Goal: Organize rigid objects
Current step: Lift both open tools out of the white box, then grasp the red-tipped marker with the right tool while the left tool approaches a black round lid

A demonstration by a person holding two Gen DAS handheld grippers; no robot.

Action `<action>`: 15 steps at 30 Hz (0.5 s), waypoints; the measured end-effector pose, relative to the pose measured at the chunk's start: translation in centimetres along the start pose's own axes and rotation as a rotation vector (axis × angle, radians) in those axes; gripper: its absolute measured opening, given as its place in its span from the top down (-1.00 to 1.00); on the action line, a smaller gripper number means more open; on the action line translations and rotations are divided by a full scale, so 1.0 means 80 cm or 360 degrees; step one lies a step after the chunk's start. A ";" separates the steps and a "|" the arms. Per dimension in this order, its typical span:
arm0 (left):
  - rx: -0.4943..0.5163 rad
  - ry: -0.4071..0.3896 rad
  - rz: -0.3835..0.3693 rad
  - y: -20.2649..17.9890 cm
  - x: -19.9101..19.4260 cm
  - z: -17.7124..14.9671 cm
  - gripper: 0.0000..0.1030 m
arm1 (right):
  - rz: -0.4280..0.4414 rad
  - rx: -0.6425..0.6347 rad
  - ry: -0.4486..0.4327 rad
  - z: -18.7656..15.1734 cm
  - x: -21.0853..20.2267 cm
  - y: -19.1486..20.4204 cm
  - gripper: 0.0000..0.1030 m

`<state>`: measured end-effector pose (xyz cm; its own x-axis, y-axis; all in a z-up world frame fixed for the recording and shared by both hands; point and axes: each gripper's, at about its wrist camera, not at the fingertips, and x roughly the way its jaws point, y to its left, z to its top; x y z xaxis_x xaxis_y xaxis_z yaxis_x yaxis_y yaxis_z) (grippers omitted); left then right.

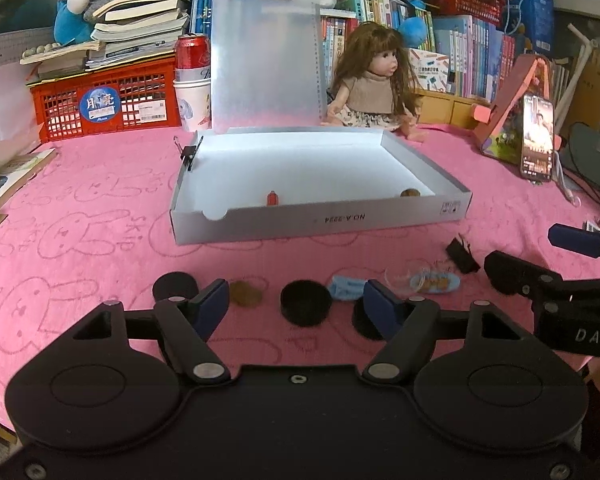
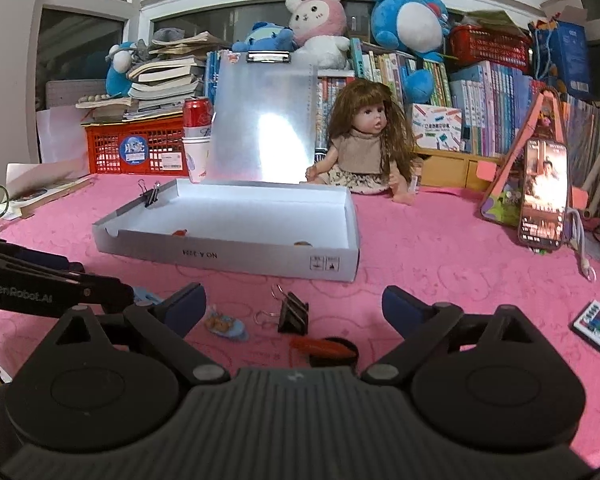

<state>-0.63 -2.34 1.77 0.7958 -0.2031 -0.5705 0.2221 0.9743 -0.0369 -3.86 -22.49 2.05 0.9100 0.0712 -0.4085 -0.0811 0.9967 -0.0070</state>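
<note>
left wrist view: left gripper spread apart, empty, above black cap; white box beyond. right wrist view: right gripper spread apart, empty; binder clip between fingers. risk: round cap may slip from pads.

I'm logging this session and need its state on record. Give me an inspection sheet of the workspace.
Surface: pink bunny-print cloth, fully covering the table.
Job's things: white tray box holding a small red piece and a brown piece; black caps, brown disc, binder clip lying on the cloth.
Clutter: blue wrapper, remote.
Grippers: left gripper open over the caps; right gripper open, empty.
Cables: white cable by the phone.
Surroundings: doll, red crate, books, plush toys.
</note>
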 end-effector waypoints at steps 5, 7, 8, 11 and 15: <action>0.0033 0.0002 0.0002 -0.002 -0.005 -0.011 -0.11 | -0.0018 0.0022 0.0025 -0.011 0.001 -0.007 -0.90; 0.0052 0.0015 -0.0017 -0.005 -0.006 -0.014 -0.02 | -0.0021 0.0029 0.0045 -0.015 0.002 -0.010 -0.86; 0.0055 0.0021 -0.0031 -0.006 -0.006 -0.015 0.03 | -0.0023 0.0036 0.0051 -0.016 0.003 -0.011 -0.81; 0.0054 0.0024 -0.0057 -0.010 -0.007 -0.016 0.14 | -0.0027 0.0070 0.0060 -0.019 0.002 -0.015 -0.62; 0.0049 0.0007 -0.0029 -0.012 -0.002 -0.013 0.18 | -0.0010 0.0126 0.0062 -0.019 0.003 -0.017 -0.26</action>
<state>-1.56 -3.11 1.05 0.7889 -0.2205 -0.5736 0.2539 0.9670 -0.0224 -4.17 -23.91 0.58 0.8937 0.0651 -0.4438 -0.0420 0.9972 0.0617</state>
